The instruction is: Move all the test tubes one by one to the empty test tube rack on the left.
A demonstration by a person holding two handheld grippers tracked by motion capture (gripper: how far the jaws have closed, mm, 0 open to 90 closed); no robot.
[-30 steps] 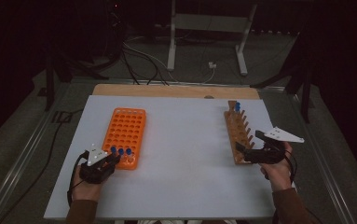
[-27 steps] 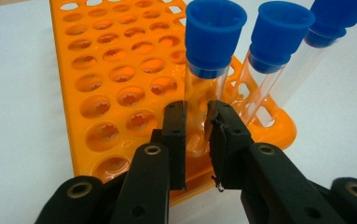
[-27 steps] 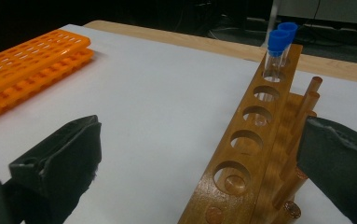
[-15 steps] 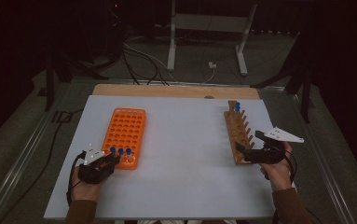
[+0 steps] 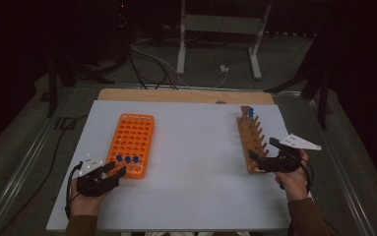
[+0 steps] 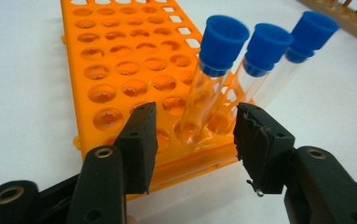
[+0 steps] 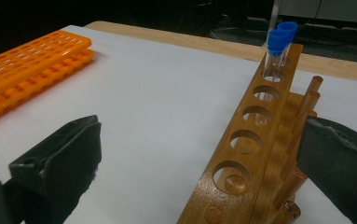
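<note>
My high view looks forward and down from well back; my left gripper view sits close on the orange rack (image 6: pixel 120 70), which my right gripper view (image 7: pixel 27 70) shares beyond the wooden rack (image 7: pixel 255 154).

You have two racks on the tabletop (image 5: pixel 196 147): one orange plastic tube rack (image 5: pixel 132 143) and one wooden tube rack (image 5: pixel 251 140). Three blue-capped test tubes (image 6: pixel 213 74) stand in the orange rack's near row. Two more blue-capped tubes (image 7: pixel 277 46) stand at the wooden rack's far end, making five tubes in all. You hold two grippers, one per hand.
</note>
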